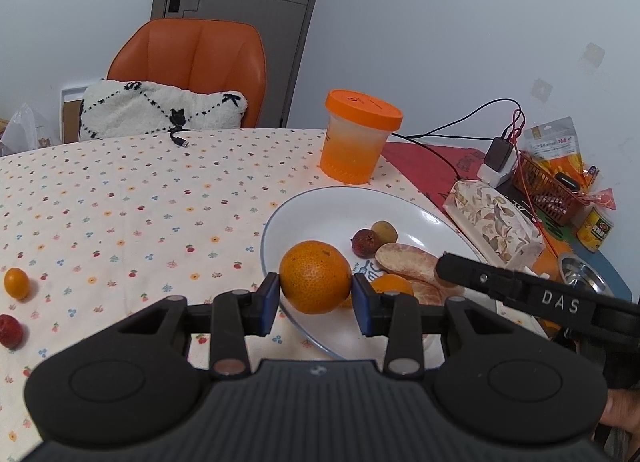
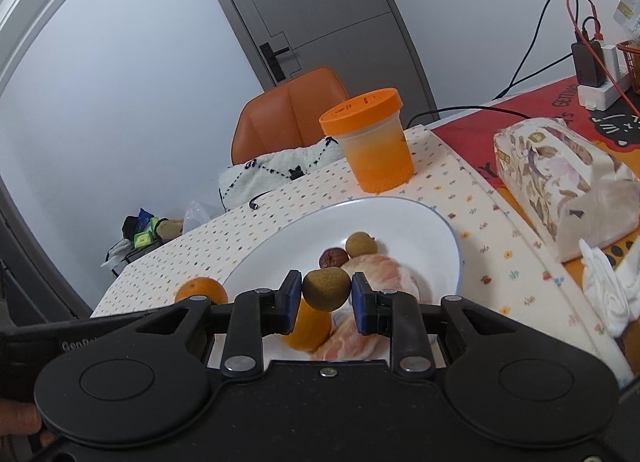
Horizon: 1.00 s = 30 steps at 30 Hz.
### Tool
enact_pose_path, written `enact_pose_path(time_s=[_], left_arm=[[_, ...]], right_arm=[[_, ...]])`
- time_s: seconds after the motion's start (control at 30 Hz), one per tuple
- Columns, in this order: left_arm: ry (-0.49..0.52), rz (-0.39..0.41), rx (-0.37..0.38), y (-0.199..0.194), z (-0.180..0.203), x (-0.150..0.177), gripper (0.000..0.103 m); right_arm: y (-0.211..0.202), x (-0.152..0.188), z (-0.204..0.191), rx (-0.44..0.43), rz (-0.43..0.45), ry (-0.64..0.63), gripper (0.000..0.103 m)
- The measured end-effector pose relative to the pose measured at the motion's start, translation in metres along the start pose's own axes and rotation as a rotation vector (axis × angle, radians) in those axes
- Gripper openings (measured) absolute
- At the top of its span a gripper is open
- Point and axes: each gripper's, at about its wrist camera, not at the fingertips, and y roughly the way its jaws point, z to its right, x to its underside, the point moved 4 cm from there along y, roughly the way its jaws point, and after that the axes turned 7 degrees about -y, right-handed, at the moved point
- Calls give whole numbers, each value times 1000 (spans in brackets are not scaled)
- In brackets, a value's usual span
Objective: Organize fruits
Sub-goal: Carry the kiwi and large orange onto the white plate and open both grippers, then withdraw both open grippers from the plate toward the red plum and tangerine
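My left gripper (image 1: 315, 298) is shut on a large orange (image 1: 315, 277), held over the near rim of the white plate (image 1: 320, 206). My right gripper (image 2: 326, 294) is shut on a small brown-green fruit (image 2: 326, 288) above the same plate (image 2: 304, 238). On the plate lie a peeled citrus (image 1: 408, 262), a dark red fruit (image 1: 365, 242), another brown-green fruit (image 1: 384, 231) and a small orange (image 1: 392, 287). A small orange fruit (image 1: 17, 283) and a red fruit (image 1: 10, 331) sit on the tablecloth at far left. The right gripper's body (image 1: 520, 290) reaches in from the right.
An orange-lidded tub (image 1: 356, 138) stands behind the plate. A floral tissue pack (image 1: 496, 222), a red basket (image 1: 548, 186), a can (image 1: 595, 230), a charger with cables (image 1: 498, 158) and a metal dish (image 1: 584, 278) crowd the right. An orange chair (image 1: 192, 62) with a cushion (image 1: 160, 110) stands beyond the table.
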Motion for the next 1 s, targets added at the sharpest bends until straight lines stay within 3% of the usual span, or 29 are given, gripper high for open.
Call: enact_pose_path(time_s=[0.2,0.47,0.6,0.87,1.0], left_arm=[[-6,-12,3,8,0,-3,37],[-52,30,-31,0,-18,-14,40],[-69,36,-63,-7,-31,-17,43],[-83,75,-134,-27,-53,-16,79],[-81,90,-162,-36,-64,-13,83]], right_arm=[[12,-9,-8,-14,3,-18,25],[24,-15,-18,-22,-4,-46,26],[27,-12,-24,-16,-10,-68,44],[21,0,-32,-27,-38,-62,56],[18,4,-41,-52,-51,-74,56]])
